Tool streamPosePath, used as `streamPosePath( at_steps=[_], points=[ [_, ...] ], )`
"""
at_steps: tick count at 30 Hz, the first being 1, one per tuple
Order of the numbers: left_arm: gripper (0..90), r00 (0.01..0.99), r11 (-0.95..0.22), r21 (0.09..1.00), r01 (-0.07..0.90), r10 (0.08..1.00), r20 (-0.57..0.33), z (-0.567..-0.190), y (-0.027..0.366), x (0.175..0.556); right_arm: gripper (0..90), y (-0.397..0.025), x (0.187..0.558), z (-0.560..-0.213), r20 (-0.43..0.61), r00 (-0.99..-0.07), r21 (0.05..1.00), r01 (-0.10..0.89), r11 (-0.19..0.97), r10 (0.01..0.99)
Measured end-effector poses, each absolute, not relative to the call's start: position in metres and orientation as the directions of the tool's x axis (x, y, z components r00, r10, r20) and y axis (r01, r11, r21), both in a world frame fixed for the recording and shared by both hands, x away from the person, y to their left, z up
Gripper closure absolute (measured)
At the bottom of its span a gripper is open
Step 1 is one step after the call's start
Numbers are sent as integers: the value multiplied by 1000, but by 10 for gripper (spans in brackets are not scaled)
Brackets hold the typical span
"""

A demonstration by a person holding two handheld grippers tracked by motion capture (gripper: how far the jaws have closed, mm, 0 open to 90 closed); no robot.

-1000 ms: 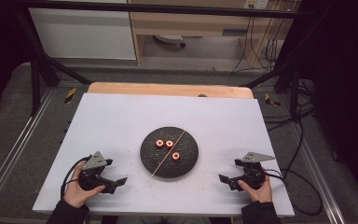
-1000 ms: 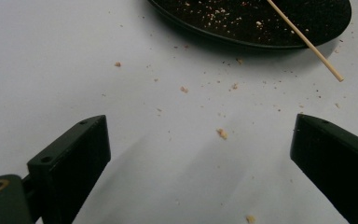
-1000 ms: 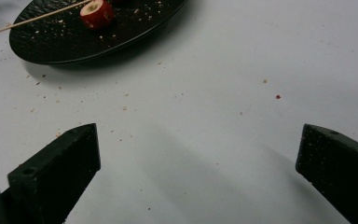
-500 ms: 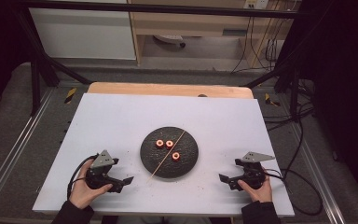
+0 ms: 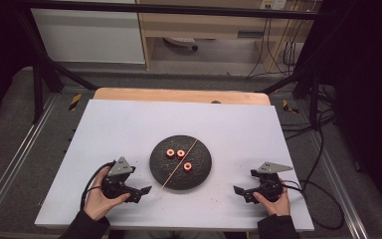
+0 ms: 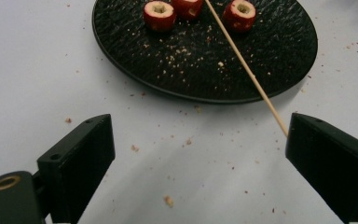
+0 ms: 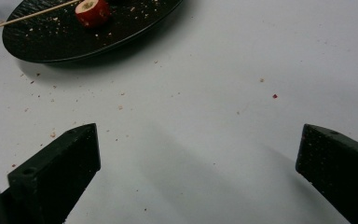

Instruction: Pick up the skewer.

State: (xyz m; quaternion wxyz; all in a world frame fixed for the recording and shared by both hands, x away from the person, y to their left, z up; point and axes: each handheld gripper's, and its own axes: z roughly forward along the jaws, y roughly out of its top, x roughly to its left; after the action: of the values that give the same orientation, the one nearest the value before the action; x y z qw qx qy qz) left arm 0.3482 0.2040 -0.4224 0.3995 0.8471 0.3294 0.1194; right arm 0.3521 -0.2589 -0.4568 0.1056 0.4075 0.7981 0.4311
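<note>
My left tool (image 5: pixel 140 191), jaws apart, nears the skewer (image 6: pixel 242 65) tip; next I must straddle and pinch it

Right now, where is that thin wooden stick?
In the high view the stick lies slantwise across the black plate, its near end poking off the rim toward the left hand-held gripper.

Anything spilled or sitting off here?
Crumbs are scattered over the white table in front of the black plate, with more on the plate itself. The wooden skewer lies slanted across the plate, its near end overhanging the rim beside the open left gripper. Nothing looks broken.
</note>
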Motion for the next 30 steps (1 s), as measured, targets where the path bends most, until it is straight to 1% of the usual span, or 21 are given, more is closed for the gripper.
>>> streamPosePath(
  at_steps=[8,20,25,30],
  points=[
    [113,765,-481,749,455,641,-53,-413,182,353,6,-259,352,-457,182,-646,774,559,297,741],
    [149,753,-492,722,486,656,-60,-409,153,363,6,-259,351,-456,187,-643,772,563,294,742],
    [192,746,-505,705,499,664,-53,-409,141,369,6,-259,352,-457,183,-646,774,560,297,742],
    [263,745,-520,684,511,665,-50,-411,130,374,6,-259,352,-456,187,-644,772,563,294,742]
  ],
)
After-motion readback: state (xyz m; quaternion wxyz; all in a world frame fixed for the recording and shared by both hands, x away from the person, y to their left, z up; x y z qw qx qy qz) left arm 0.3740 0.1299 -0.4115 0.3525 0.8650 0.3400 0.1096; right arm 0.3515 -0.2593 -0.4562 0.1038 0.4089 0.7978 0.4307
